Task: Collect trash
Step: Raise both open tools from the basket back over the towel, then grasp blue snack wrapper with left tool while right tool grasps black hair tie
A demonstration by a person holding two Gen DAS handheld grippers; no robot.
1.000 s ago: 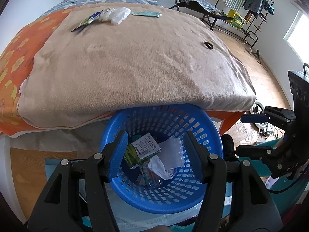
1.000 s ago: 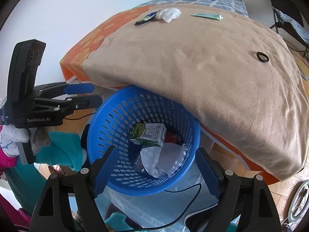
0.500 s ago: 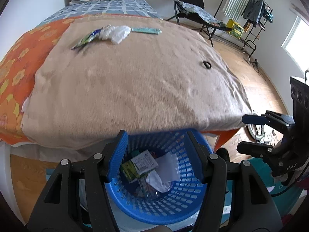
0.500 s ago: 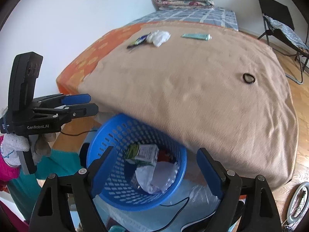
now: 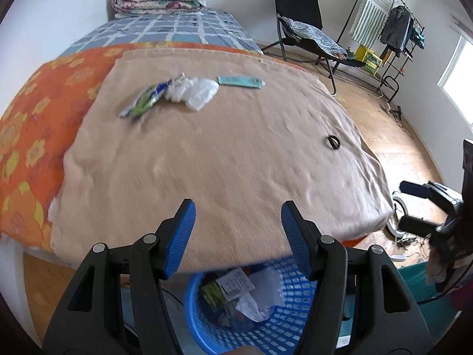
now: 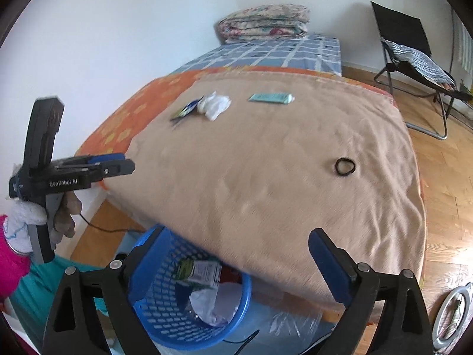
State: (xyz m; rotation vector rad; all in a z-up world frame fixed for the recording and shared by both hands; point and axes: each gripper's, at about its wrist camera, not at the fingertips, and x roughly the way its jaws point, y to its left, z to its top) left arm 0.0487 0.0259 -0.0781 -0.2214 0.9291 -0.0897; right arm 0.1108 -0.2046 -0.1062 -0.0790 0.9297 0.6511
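- Trash left to collect lies at the far end of the tan blanket: a green-and-blue wrapper, a crumpled white tissue touching it, and a teal tube just to the right, apart from the tissue.
- A black hair tie sits alone nearer the right edge of the blanket.
- The blue basket, at the near foot of the bed, already holds a carton and crumpled paper.
- The left gripper is about half open and empty, with only blanket between its fingers.
- The right gripper has just been opening wide; nothing is between its jaws.
- All three far pieces lie ahead of both grippers, across the blanket. The wrapper runs diagonally, the tube crosswise.
- By my judgement the left gripper is nearer the wrapper and tissue, and the right is nearer the hair tie.
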